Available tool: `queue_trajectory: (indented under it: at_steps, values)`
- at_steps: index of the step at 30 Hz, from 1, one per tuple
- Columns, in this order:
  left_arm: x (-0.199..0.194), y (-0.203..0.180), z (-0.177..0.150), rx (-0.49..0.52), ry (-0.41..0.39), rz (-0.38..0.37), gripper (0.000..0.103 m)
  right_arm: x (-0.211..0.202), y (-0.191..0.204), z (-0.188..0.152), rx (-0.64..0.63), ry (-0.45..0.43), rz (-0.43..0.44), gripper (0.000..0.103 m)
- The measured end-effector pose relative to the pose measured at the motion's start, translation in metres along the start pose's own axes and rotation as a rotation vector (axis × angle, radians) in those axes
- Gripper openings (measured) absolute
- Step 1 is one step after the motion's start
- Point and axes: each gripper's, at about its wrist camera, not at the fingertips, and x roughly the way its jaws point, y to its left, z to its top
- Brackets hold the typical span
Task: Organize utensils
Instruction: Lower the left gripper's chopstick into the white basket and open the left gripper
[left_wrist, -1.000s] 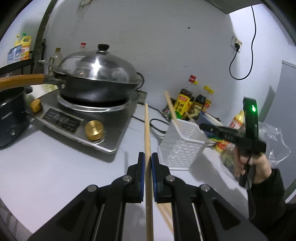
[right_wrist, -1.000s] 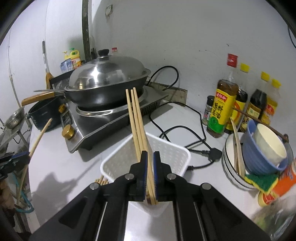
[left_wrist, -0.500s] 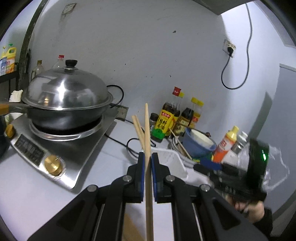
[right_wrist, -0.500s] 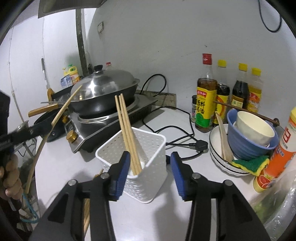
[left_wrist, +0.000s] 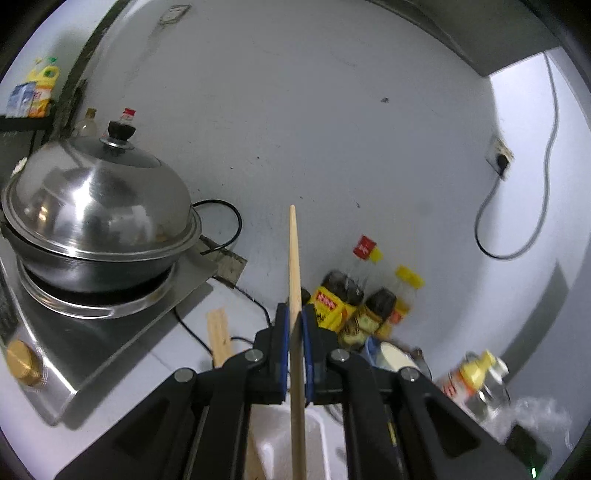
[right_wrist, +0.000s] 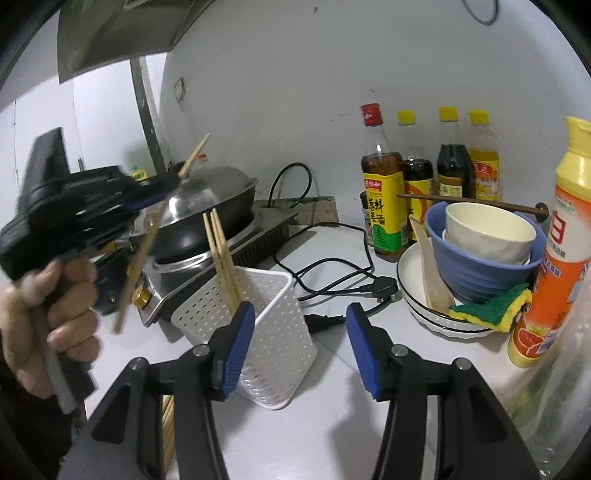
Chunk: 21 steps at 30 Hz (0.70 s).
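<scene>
The white basket (right_wrist: 273, 332) holds perhaps three chopsticks (right_wrist: 221, 254); left gripper (left_wrist: 293, 347) clamps one chopstick (left_wrist: 294, 280) (right gripper (right_wrist: 300, 347) just opened, empty).

The counter (right_wrist: 325, 417) in front of the white basket (right_wrist: 273, 343) is bare, and passage is afforded there. The basket mouth is partly taken up by chopsticks (right_wrist: 221, 254) leaning toward the stove (right_wrist: 236, 254). Behind the basket, the surface is crossed by a black cable and plug (right_wrist: 380, 286). The right side is blocked by stacked bowls (right_wrist: 484, 247), a sponge (right_wrist: 491, 306) and an orange bottle (right_wrist: 557, 258); the rear wall is lined with sauce bottles (right_wrist: 384, 199). The left side is closed off by the wok (left_wrist: 96, 229).
</scene>
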Motion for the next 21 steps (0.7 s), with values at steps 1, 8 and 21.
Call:
queue_trajectory:
  at_steps: [1,8,21]
  values:
    - [0.006,0.0,-0.001,-0.019,-0.01,0.007,0.006,-0.001,-0.002,-0.001,0.008,-0.006,0.001,0.049]
    - [0.035,0.009,-0.019,-0.09,-0.065,0.093,0.006,-0.007,-0.015,-0.003,0.023,-0.022,-0.039,0.049]
    - [0.035,0.009,-0.059,0.006,0.038,0.156,0.006,-0.008,-0.011,-0.004,-0.012,-0.022,-0.075,0.05]
